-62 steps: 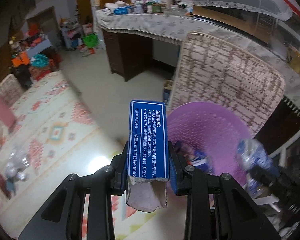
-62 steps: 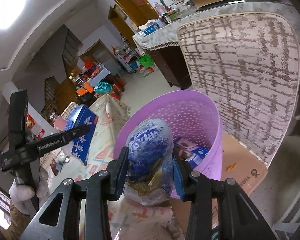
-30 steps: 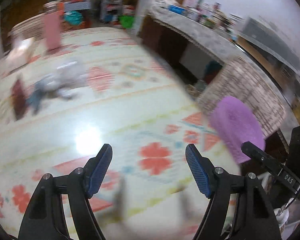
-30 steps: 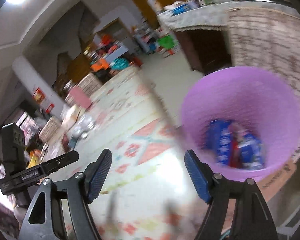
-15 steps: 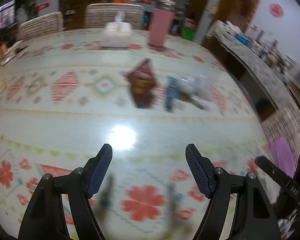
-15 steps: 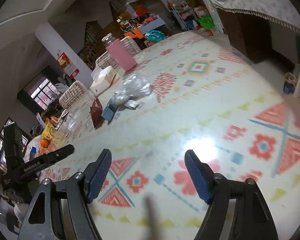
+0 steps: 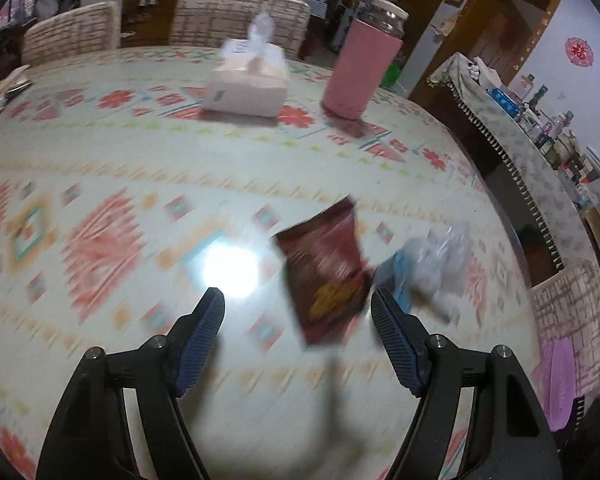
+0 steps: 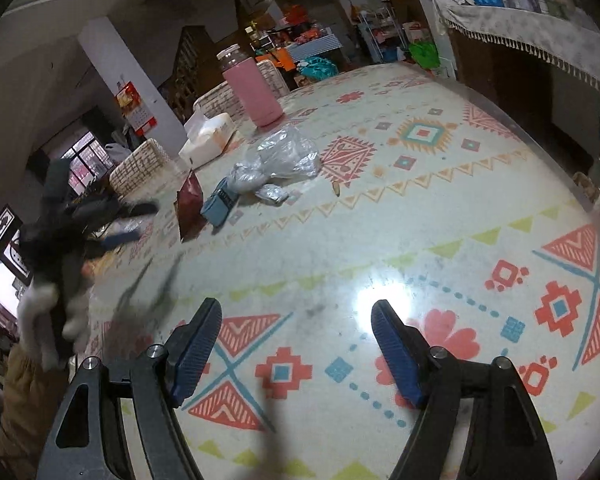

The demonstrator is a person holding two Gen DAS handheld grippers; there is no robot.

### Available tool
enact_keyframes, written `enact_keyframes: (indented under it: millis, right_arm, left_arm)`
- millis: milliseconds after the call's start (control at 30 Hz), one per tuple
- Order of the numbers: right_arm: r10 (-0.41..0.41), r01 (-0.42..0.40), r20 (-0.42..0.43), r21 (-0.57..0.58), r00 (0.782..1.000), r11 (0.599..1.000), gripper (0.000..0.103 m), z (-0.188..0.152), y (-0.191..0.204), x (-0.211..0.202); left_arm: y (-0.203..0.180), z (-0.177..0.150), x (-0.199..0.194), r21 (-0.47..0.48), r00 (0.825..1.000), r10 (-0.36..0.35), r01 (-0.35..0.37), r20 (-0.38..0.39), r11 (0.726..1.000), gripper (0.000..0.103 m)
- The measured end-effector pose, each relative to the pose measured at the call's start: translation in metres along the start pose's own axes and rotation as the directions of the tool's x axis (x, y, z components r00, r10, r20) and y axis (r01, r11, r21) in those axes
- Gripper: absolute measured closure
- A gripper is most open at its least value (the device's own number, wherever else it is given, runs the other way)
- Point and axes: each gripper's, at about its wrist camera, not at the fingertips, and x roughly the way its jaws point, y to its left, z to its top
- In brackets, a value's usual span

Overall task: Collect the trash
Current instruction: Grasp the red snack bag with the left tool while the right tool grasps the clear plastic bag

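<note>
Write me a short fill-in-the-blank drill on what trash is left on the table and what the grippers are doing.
1. The left gripper hovers open near a dark ____ snack packet.
2. Beside the packet lies a small blue box and a crumpled clear ____ bag.
3. The right gripper holds ____ between its blue pads.
4. The tall ____ bottle stands upright beside the tissue box.

Missing words: red; plastic; nothing; pink

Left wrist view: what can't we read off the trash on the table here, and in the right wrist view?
- Dark red snack bag, left wrist: print smeared by motion blur.
- Clear plastic wrap, left wrist: blurred, outline unclear.
- Small blue box, right wrist: label too small.
- Purple bin, left wrist: at the picture's edge, contents hidden.
- Left gripper, right wrist: blurred.
</note>
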Motion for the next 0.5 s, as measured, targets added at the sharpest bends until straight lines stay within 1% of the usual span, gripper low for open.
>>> enact_keyframes:
  millis: [67,100,133,167,200,233,267,300,333,400,500]
  right_arm:
    - [0.006,-0.006,0.0,0.002,1.0,1.0,0.022,-0.001,-0.001,0.0]
    - [0.007,-0.007,-0.002,0.004,1.0,1.0,0.022,0.0,-0.001,0.001]
    - [0.006,-0.006,-0.003,0.005,1.0,1.0,0.022,0.0,-0.001,0.001]
    - [0.007,-0.007,-0.004,0.006,1.0,1.0,0.022,0.0,-0.001,0.002]
    - [0.009,-0.009,-0.006,0.004,1.0,1.0,0.022,0.0,-0.001,0.002]
    - [0.012,-0.012,-0.007,0.002,1.0,1.0,0.022,0.0,-0.001,0.002]
    - [0.013,-0.013,-0.005,0.001,1.0,1.0,0.022,0.0,-0.001,0.002]
    - [0.014,-0.014,-0.004,0.0,1.0,1.0,0.021,0.0,0.0,0.001]
    - [0.015,-0.015,-0.004,-0.001,1.0,1.0,0.021,0.0,-0.001,0.002]
    - [0.015,-0.015,-0.006,0.0,1.0,1.0,0.021,0.0,-0.001,0.002]
    - [0.012,-0.013,-0.008,-0.001,1.0,1.0,0.021,0.0,-0.001,0.003]
  left_arm:
    - [-0.009,0.011,0.019,-0.003,0.999,-0.012,0.012,-0.031,1.0,0.028]
    - [-0.012,0.015,0.028,-0.002,0.999,0.001,-0.001,-0.048,1.0,0.028]
    - [-0.015,0.016,0.039,-0.001,0.997,0.032,-0.032,-0.069,0.999,0.028]
    - [-0.016,0.017,0.046,-0.003,0.996,0.042,-0.042,-0.084,0.999,0.028]
    - [-0.018,0.016,0.049,-0.001,0.996,0.049,-0.049,-0.08,0.999,0.029]
    - [-0.019,0.015,0.047,0.004,0.996,0.052,-0.052,-0.071,0.999,0.048]
    - [-0.02,0.013,0.046,0.003,0.996,0.033,-0.033,-0.086,0.999,0.06]
    - [-0.021,0.01,0.044,-0.005,0.994,0.004,-0.005,-0.108,1.0,0.063]
    - [-0.021,0.006,0.039,-0.009,0.995,0.004,-0.004,-0.104,1.0,0.066]
    - [-0.022,-0.002,0.026,0.001,0.997,0.012,-0.012,-0.082,1.0,0.066]
    - [-0.02,-0.023,-0.004,-0.023,0.998,-0.031,0.029,-0.056,0.999,0.066]
